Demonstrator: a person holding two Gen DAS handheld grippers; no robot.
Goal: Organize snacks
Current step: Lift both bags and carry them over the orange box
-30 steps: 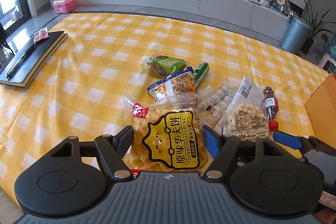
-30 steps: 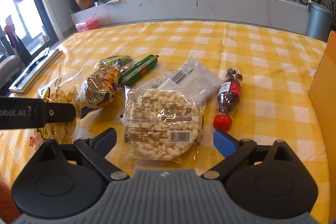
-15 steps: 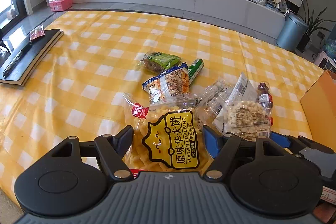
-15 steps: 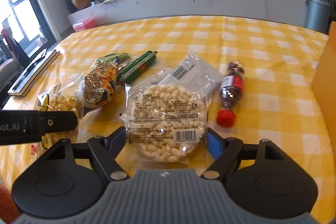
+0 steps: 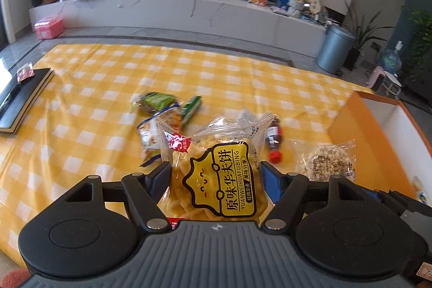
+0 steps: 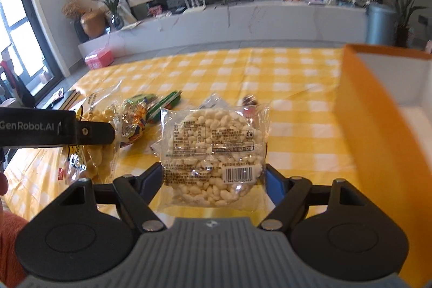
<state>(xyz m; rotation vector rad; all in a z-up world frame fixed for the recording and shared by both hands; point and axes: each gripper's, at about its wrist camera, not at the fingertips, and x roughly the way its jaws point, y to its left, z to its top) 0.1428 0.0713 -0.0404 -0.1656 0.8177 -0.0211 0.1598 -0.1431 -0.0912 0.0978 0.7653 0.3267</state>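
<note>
Above a yellow-check table [image 5: 81, 142], two tongs each carry a snack pkg. Left tongs [image 5: 216, 177] pinch a yellow biscuit bag [image 5: 216, 180], lifted off the table. Right tongs [image 6: 214, 177], having just closed in, pinch a clear puffed-rice pack [image 6: 213, 150], also raised. An orange box [image 6: 378, 142] stands at right. Green packs [image 5: 159, 101] and a small bottle [image 5: 274, 142] lie on the table beyond.

Between the left tongs [image 5: 216, 177] sits a wafer bag [image 5: 216, 174], between the right tongs [image 6: 214, 177] a rice cake [image 6: 213, 153], with a bottle [image 5: 273, 142] and other packets [image 5: 156, 103] beyond them on the table [image 5: 94, 99], a box [image 6: 378, 126] to the right and a book [image 5: 19, 96] far left.
</note>
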